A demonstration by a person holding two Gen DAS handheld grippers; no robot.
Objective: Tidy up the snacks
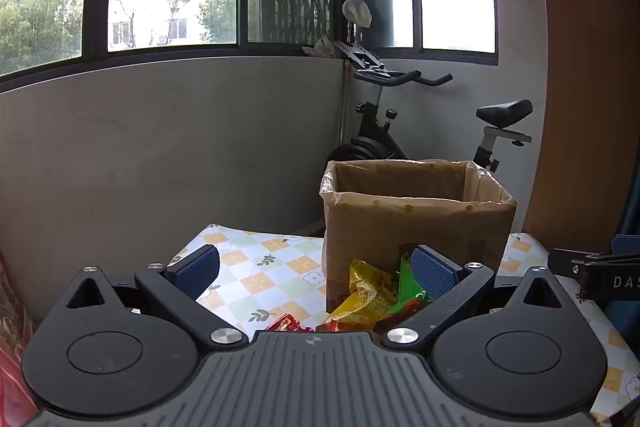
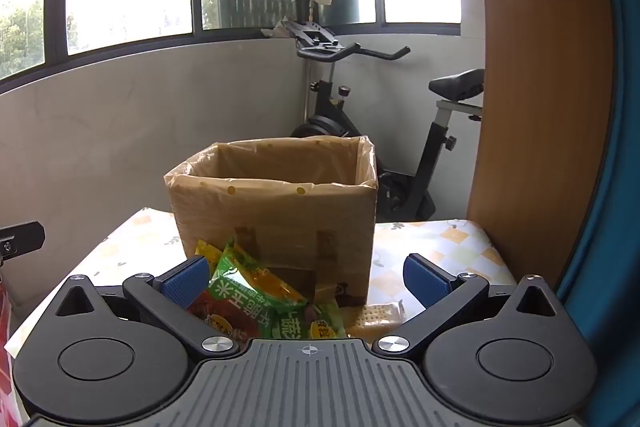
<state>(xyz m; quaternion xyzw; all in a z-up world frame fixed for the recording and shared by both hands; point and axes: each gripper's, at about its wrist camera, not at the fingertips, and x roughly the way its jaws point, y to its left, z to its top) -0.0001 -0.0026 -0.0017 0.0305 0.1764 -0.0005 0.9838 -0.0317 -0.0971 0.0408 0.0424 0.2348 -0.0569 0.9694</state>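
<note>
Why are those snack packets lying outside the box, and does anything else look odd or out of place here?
The snack packets sit in a loose heap on the table against the front of the cardboard box, some leaning on it, none visibly inside. The box's plastic liner is crumpled along the rim. Nothing looks spilled or torn. Both claws are open and empty.

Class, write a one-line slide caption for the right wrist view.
Open right gripper hovers over snack packets piled before a plastic-lined cardboard box on a patterned tablecloth.
</note>
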